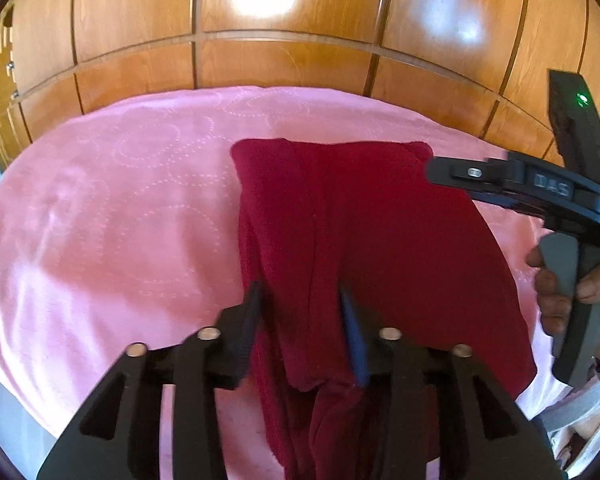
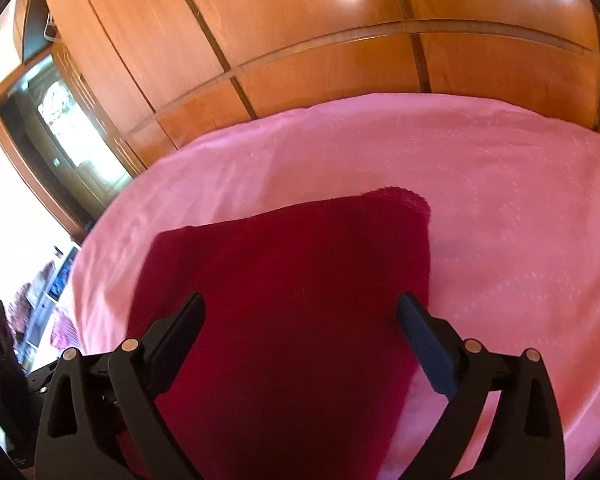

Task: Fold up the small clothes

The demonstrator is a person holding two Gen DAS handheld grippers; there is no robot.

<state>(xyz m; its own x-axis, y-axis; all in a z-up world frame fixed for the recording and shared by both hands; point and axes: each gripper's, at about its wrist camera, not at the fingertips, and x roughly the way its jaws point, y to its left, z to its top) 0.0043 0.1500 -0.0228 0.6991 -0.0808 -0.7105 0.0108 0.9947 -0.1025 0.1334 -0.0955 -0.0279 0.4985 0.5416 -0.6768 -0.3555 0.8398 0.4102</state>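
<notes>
Across the middle of both frames, on the pink bed (image 1: pixel 100 220), the red garment (image 1: pixel 380 220) lies apparently part-folded, its lower end unfinished between the half-open left gripper (image 1: pixel 300 300), while the right gripper (image 2: pixel 300 320) hovers wide and empty.

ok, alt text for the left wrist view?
A dark red garment, partly folded, lies on a pink bedcover, with the left tool low over its near end, fingers apart astride a fold. The right tool reaches in from the right, held by a hand; wooden panels behind.
</notes>
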